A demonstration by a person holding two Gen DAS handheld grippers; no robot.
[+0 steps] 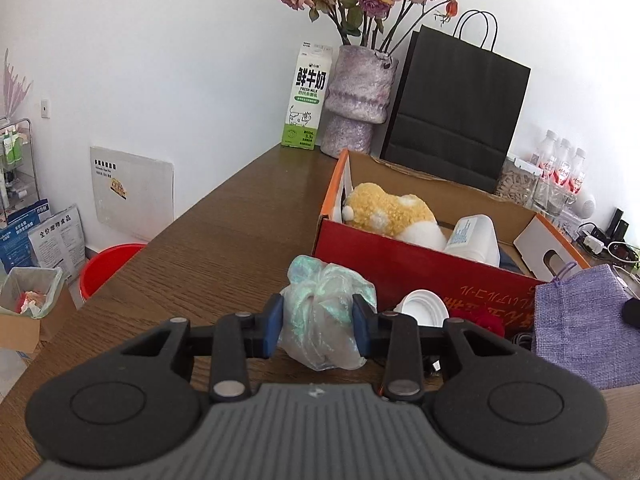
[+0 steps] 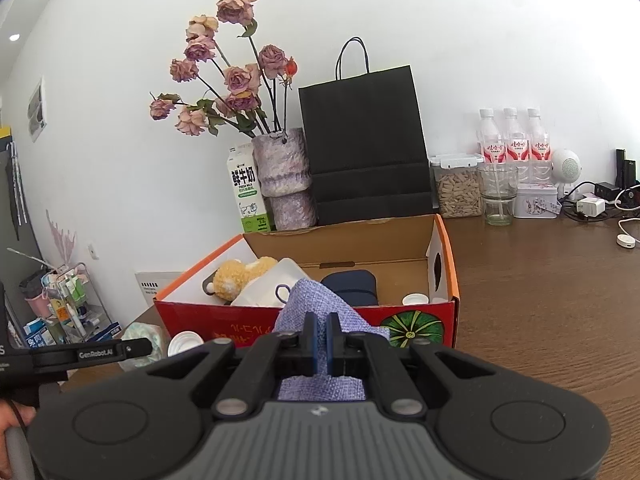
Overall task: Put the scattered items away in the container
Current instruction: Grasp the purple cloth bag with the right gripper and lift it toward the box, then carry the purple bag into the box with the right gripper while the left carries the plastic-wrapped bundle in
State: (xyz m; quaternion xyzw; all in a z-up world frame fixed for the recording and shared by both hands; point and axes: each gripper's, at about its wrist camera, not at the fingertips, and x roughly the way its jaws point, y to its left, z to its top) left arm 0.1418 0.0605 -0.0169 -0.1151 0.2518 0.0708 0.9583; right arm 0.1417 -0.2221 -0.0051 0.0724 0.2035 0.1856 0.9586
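Left wrist view shows the wooden worktop (image 1: 224, 240) carrying a red cardboard box (image 1: 420, 268) with orange edges; its front bears upside-down yellow writing that cannot be read, and the right wrist view shows a green pumpkin picture there. A black paper bag (image 1: 456, 108) stands behind the box, beside a mottled vase of dried roses (image 1: 360, 96) and a milk carton (image 1: 306, 96) marked "FRESH MILK". Inside the box lie a yellow plush toy (image 1: 384, 212) and a white plastic container (image 1: 474, 240), both partly hidden by the wall. The left gripper (image 1: 318, 324) has its jaws clamped on an iridescent plastic bag (image 1: 324, 312) on the worktop, just before the box. The right gripper (image 2: 321, 344), "GenRobot.AI" readable on the other tool's arm, has its jaws pressed together on a purple woven pouch (image 2: 316, 312). A white lid (image 1: 424, 308) lies against the box.
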